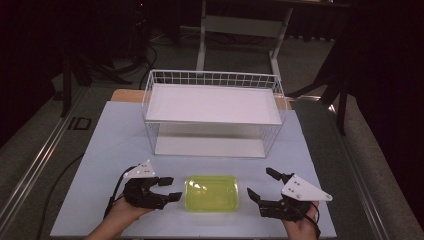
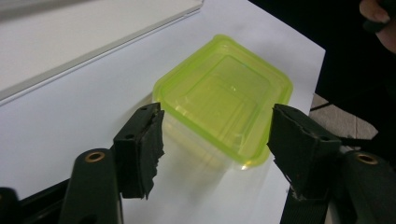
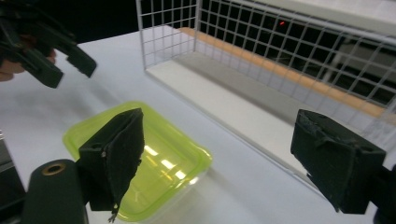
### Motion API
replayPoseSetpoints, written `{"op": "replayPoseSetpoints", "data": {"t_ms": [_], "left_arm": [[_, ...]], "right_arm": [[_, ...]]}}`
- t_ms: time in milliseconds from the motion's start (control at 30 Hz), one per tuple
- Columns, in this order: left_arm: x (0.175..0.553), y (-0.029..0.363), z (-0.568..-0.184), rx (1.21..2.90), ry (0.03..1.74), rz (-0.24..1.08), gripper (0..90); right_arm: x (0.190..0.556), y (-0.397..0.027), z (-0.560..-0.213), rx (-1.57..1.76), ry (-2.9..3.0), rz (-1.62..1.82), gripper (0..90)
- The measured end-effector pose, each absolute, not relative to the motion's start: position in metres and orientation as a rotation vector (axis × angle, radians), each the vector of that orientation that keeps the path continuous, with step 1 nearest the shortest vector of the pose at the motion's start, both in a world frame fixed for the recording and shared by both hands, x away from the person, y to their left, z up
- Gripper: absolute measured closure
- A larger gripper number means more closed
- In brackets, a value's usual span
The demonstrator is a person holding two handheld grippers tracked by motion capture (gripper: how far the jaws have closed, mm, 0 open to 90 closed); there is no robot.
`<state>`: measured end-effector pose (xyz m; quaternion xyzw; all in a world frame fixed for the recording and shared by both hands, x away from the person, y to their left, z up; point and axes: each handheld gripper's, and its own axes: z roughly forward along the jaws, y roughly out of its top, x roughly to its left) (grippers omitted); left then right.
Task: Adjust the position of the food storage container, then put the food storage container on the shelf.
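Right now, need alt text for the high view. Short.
A yellow-green plastic container sits on a white table between two hand-held black grippers, the left gripper and the right gripper, both open and clear of it. Behind it stands a white wire rack with two flat shelves.

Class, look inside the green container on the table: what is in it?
The green container holds nothing; its translucent floor shows only light glints. Whatever lies beneath it on the table is covered.
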<state>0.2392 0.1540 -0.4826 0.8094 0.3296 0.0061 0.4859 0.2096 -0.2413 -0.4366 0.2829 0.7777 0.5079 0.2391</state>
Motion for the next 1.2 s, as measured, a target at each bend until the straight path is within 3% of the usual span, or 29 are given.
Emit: {"op": "replayPoseSetpoints", "data": {"t_ms": [300,433,800,867,933,1000,1167,1200], "left_arm": [[0.247,0.14,-0.496,1.962,0.924,-0.007,31.9],[0.253,0.138,-0.506,1.93,0.983,-0.08,31.9],[0.253,0.136,-0.513,1.879,1.077,-0.121,31.4],[0.254,0.135,-0.515,1.885,1.094,-0.147,31.5],[0.256,0.134,-0.517,1.897,1.126,-0.167,33.1],[0.258,0.134,-0.521,1.881,1.16,-0.201,34.1],[0.258,0.129,-0.525,1.871,1.192,-0.237,46.3],[0.258,0.129,-0.526,1.876,1.197,-0.241,52.3]], "right_arm": [[0.235,-0.235,-0.455,1.003,2.291,1.387,11.7],[0.245,-0.228,-0.463,1.13,2.298,1.338,11.4],[0.262,-0.219,-0.486,1.446,2.416,1.326,14.3],[0.265,-0.216,-0.492,1.481,2.447,1.318,16.3],[0.269,-0.215,-0.496,1.519,2.475,1.322,25.0],[0.272,-0.214,-0.5,1.571,2.496,1.329,26.3],[0.273,-0.209,-0.51,1.662,2.549,1.315,45.0],[0.273,-0.209,-0.511,1.677,2.557,1.315,52.5]]}}
